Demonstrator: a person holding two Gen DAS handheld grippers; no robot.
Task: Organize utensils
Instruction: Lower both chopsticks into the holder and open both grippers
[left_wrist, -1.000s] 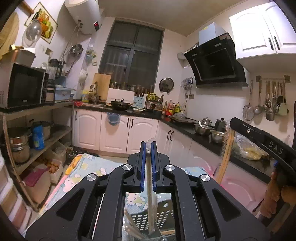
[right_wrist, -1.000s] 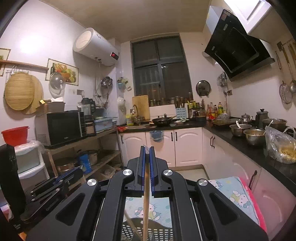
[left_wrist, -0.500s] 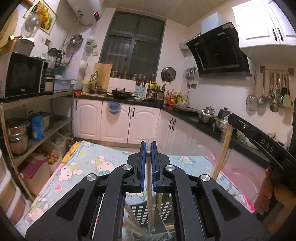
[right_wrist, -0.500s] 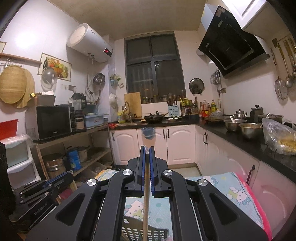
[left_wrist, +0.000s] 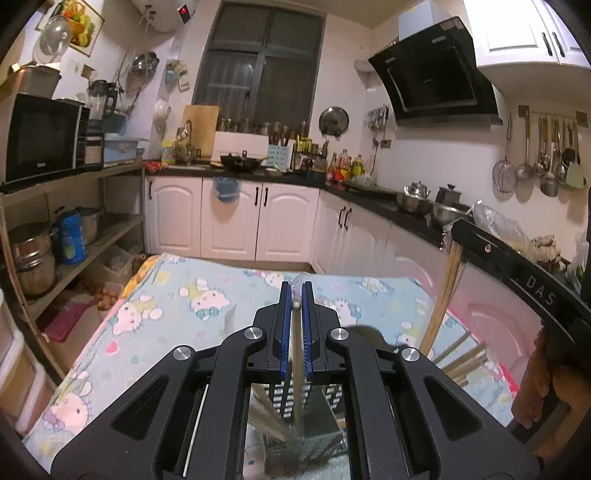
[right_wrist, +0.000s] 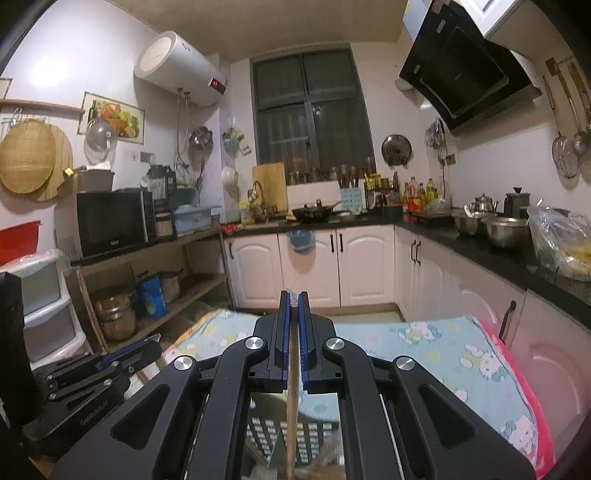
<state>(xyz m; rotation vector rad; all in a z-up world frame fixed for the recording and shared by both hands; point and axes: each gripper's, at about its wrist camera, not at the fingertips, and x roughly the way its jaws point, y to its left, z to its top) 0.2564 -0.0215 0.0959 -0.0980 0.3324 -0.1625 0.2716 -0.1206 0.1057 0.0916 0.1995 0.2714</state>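
While you hold left: left gripper (left_wrist: 295, 325) fingers pinch an upright chopstick (left_wrist: 296, 369), slotted holder (left_wrist: 291, 395) straight below.
Right: right gripper (right_wrist: 293, 328) pinches another stick (right_wrist: 291, 417), same axis.

I'm seeing a pale blue tablecloth (left_wrist: 207, 295) printed with white cartoon cats, edged in pink. Black grippers are showing blue pads (left_wrist: 283, 332). The slotted utensil holder (right_wrist: 280, 435) is looking grey, perhaps. Cabinet doors (right_wrist: 314, 266) are glowing pinkish-white under a black countertop (right_wrist: 491, 254).

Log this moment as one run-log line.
left tongs: shut on chopstick | right tongs: shut on wooden stick | both above slotted utensil holder | release: not yet
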